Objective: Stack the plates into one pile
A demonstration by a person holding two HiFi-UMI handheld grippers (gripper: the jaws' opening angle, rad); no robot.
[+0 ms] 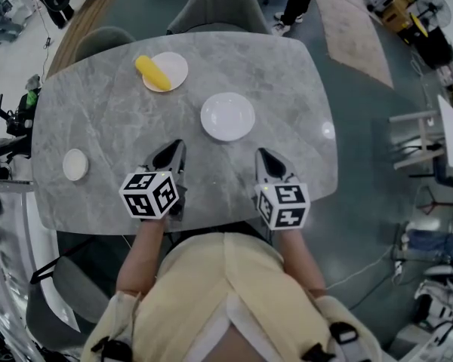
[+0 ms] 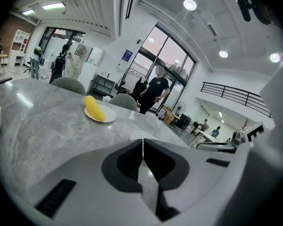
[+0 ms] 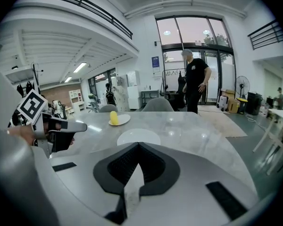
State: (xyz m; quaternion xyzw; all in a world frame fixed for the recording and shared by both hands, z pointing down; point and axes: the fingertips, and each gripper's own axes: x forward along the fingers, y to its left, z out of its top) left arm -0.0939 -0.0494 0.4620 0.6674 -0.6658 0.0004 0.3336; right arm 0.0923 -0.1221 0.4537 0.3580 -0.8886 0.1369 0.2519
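Three white plates lie apart on the grey marble table [image 1: 113, 119]. A middle-sized plate [image 1: 227, 116] [image 3: 138, 136] sits bare in the centre, just ahead of both grippers. Farther back on the left, another plate [image 1: 174, 69] [image 2: 108, 115] carries a yellow oblong thing [image 1: 152, 72] [image 2: 95, 108] [image 3: 113, 117]. The small plate [image 1: 75, 164] is near the left edge. My left gripper [image 1: 178, 145] [image 2: 142, 140] hovers near the front edge, shut and holding nothing. Beside it, my right gripper [image 1: 262, 153] [image 3: 138, 145] is also shut and holding nothing.
Two grey chairs [image 1: 215, 6] [image 1: 102, 42] stand at the table's far side. A person in black [image 3: 194, 79] stands beyond the table by the glass doors. White shelving [image 1: 419, 138] stands off the table's right edge.
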